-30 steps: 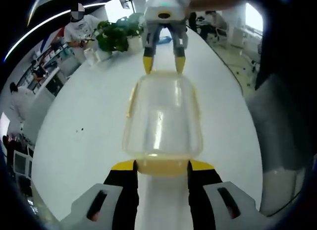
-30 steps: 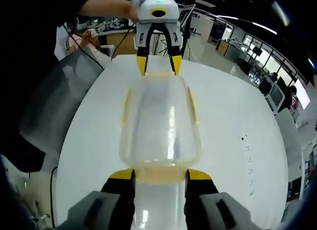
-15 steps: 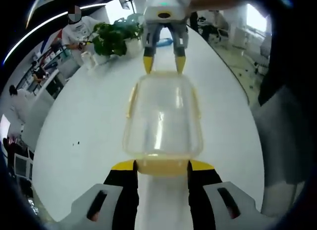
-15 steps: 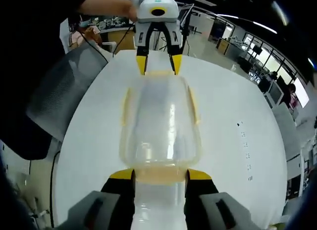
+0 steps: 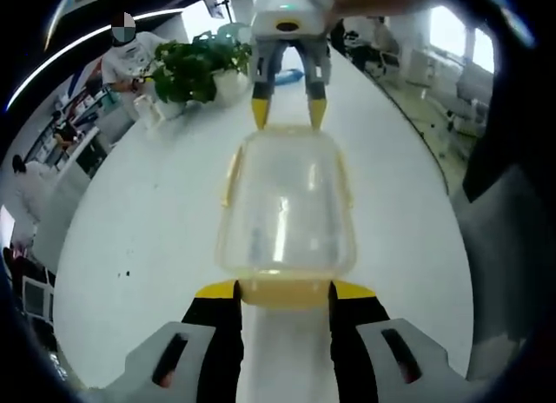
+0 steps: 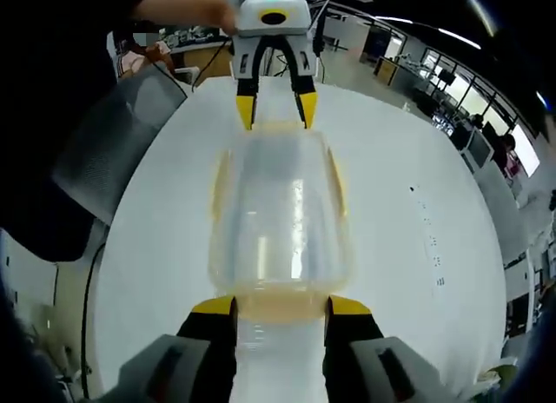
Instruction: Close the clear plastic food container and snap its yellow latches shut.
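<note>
Tabletop (image 5: 130, 212), white and broad, carries the work, and a single clear plastic container (image 5: 287, 208) lies on it between the two tools, lid down on the body, so the closing itself looks done and the latching is what remains. One gripper stands at each short end, facing the other along the container's length, a placement that seems meant to pinch it steady while both end latches are pressed home together. The left gripper (image 5: 285, 289) has its jaws parted about as wide as the near end latch (image 5: 285, 290), with the yellow tips just beside that latch's corners; whether they actually grip it I cannot tell. The right gripper (image 6: 281, 306) is spread the same way at the opposite end latch (image 6: 280, 307), and the same doubt holds. Yellow latches count four: one at each end and one on each long side, such as (image 5: 231, 177). Beyond the table stand a potted plant (image 5: 187, 69) and one grey mesh chair (image 6: 113, 134).
</note>
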Available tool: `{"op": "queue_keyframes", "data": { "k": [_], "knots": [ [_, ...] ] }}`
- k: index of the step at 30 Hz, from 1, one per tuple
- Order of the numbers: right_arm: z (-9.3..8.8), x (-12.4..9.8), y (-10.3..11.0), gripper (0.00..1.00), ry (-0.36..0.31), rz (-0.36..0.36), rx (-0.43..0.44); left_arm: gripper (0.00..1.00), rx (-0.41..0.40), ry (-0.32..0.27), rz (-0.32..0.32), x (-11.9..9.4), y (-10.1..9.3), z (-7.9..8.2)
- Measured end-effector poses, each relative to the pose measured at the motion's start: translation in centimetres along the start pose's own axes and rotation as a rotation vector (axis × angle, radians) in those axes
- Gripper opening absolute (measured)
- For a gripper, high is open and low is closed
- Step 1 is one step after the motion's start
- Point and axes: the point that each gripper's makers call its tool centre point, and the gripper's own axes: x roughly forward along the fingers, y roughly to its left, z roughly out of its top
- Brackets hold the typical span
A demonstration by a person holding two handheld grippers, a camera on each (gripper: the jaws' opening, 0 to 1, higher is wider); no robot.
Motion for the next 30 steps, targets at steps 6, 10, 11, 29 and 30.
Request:
{"op": "queue_keyframes", "data": {
  "k": [6,10,11,29,30],
  "knots": [
    [-1.4,-0.7,0.1,0.36,0.027,0.004,0.001,0.35,-0.008,-0.011,-0.005,1.2,-0.2,1.0],
    [-2.3,-1.1,0.1,0.36,0.044,0.005,0.005,0.35,-0.008,-0.016,-0.007,2.0,-0.2,1.7],
    [-2.6,-1.2,0.1,0.36,0.051,0.007,0.005,0.35,-0.006,-0.017,-0.009,2.2,-0.3,1.9],
    [-4.7,-0.2,0.3,0.36,0.107,0.005,0.003,0.35,-0.028,-0.004,-0.034,4.5,-0.7,1.8],
    [-4.8,-0.1,0.2,0.36,0.109,0.004,0.001,0.35,-0.026,-0.003,-0.034,4.5,-0.8,1.8]
  ]
}}
